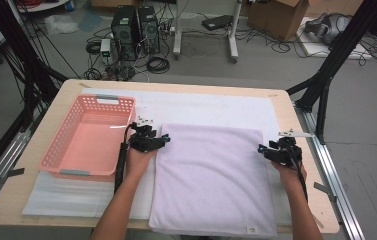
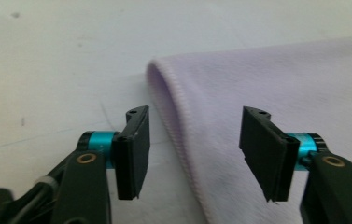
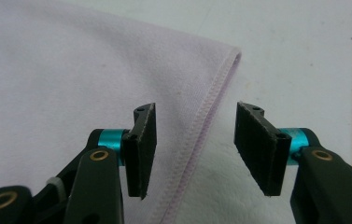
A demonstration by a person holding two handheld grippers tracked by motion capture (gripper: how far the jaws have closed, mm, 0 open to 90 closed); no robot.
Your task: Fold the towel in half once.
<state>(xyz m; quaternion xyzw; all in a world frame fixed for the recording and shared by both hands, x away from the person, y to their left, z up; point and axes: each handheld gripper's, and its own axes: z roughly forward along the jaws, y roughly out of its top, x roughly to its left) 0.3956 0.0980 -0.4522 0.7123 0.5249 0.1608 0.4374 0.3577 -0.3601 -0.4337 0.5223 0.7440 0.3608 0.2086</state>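
Lilac terry first: found the towel point(image 1: 211, 180) folded into a thick rectangle and lying flat on the white mat point(image 1: 216, 107) covering the wooden table point(image 1: 71, 87), near edge close to the table's front, small label point(image 1: 251, 229) at the near right corner. Saw the left tongs point(image 1: 165, 140) held level in the left hand point(image 1: 138, 157) at the towel's far left corner, tips pointing in toward the cloth. Found them open in the left gripper view point(image 2: 192, 154): pads apart, pressing on nothing, the rounded folded edge of the towel point(image 2: 281, 79) running up between the two jaws, one jaw over bare mat point(image 2: 61, 70), the other over cloth. Saw the right tongs point(image 1: 262, 149) in the right hand point(image 1: 288, 167) at the towel's right edge, near the far corner, tips likewise pointing inward. Found these open too in the right gripper view point(image 3: 194, 149): stitched hem of the towel point(image 3: 71, 70) passing between the jaws, no pad pressing on it, one jaw above cloth, the other above mat point(image 3: 295, 60). Noted a pink plastic basket point(image 1: 56, 150) on the table's left side, just beside the left hand, apart from the towel. Could not tell from above whether either tip touched the cloth.
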